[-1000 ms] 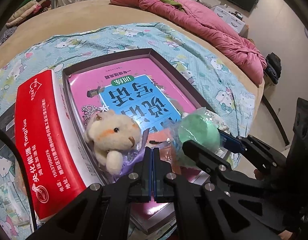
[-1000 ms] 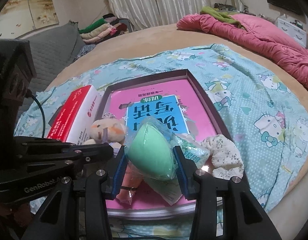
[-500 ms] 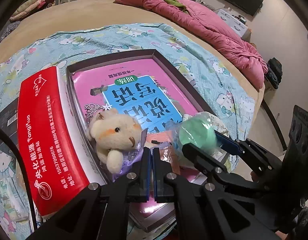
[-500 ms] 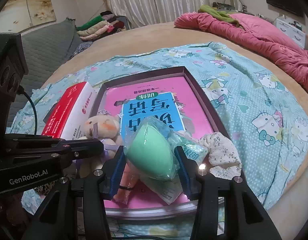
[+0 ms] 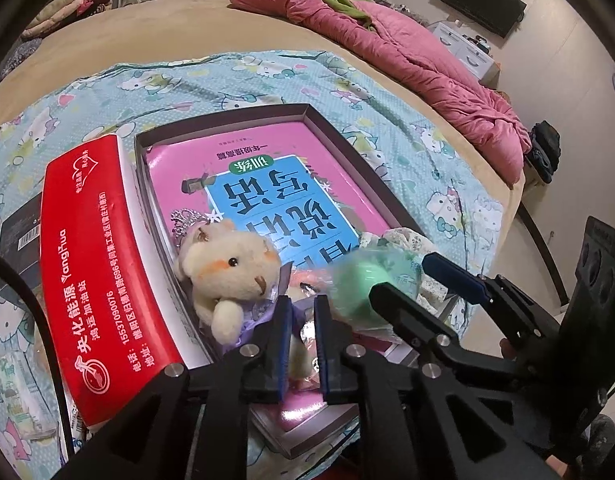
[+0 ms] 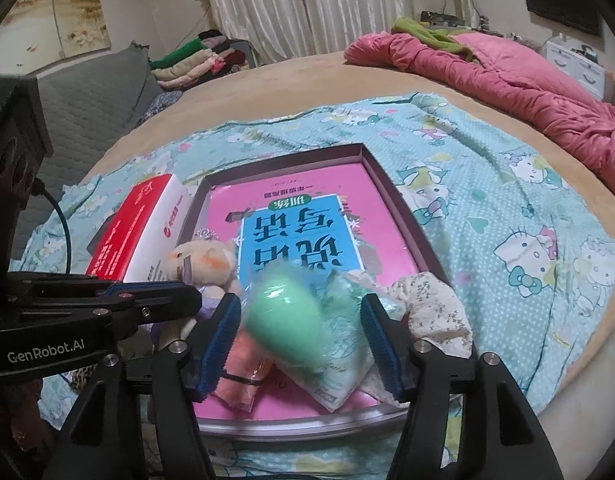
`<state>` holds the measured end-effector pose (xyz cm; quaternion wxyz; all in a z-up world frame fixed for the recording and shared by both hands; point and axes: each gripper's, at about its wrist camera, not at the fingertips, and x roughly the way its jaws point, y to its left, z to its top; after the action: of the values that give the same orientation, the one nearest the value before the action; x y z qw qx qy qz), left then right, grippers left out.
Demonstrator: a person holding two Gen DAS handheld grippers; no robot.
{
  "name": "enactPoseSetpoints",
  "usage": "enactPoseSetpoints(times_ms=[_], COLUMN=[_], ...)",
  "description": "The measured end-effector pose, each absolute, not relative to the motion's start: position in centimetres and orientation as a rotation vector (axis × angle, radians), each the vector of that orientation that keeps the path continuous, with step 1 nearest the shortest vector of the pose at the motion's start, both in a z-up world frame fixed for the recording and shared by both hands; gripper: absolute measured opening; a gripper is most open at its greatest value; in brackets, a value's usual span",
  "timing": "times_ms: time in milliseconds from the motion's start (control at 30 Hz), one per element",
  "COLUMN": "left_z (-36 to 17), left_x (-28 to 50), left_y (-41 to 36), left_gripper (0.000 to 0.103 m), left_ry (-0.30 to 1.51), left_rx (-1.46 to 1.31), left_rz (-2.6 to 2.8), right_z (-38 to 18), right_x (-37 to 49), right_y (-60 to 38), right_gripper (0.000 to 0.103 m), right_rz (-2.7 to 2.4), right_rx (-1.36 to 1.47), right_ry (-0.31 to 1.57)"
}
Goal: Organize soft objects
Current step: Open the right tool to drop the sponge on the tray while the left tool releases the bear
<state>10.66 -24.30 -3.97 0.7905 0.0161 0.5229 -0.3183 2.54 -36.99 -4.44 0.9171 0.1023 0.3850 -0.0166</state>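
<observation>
A shallow dark box (image 6: 399,216) with a pink book inside lies on the patterned sheet. At its near end are a cream plush bear (image 5: 231,268), a floral scrunchie (image 6: 431,308) and a peach item (image 6: 243,364). A green egg-shaped sponge in clear wrap (image 6: 285,320) is blurred between the fingers of my right gripper (image 6: 299,332), whose jaws are opening; the pads no longer press it. My left gripper (image 5: 300,320) sits just right of the bear, jaws opening a little, with a bit of plush showing through the gap and nothing gripped.
A red and white carton (image 5: 95,248) stands against the box's left side. A rumpled pink quilt (image 6: 527,76) lies at the far right of the bed. Folded clothes (image 6: 195,60) are stacked beyond the bed.
The right jaws have spread away from the green sponge, which now looks blurred and lower. The left jaws, shut before, have parted slightly. Neither hand has shifted.
</observation>
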Motion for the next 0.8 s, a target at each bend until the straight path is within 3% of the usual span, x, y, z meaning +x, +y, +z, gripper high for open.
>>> enactPoseSetpoints(times_ms=[200,367,800], left_z=[-3.7,-3.6,-2.2], left_x=[10.4,10.3,9.4], left_y=[-24.3,-24.4,-24.2], left_gripper=[0.022,0.038,0.048], left_ry=[1.123,1.118,1.083], left_rx=[0.035,0.033,0.062], left_rz=[-0.692,-0.697,-0.676], right_z=[-4.1,-3.8,-3.8], right_x=[2.2,2.0,1.5], right_y=[-37.7,-38.6,-40.2], right_gripper=[0.069,0.069,0.072], right_rz=[-0.065,-0.104,-0.16], right_rx=[0.228,0.251,0.295], right_ry=[0.772,0.753,0.736])
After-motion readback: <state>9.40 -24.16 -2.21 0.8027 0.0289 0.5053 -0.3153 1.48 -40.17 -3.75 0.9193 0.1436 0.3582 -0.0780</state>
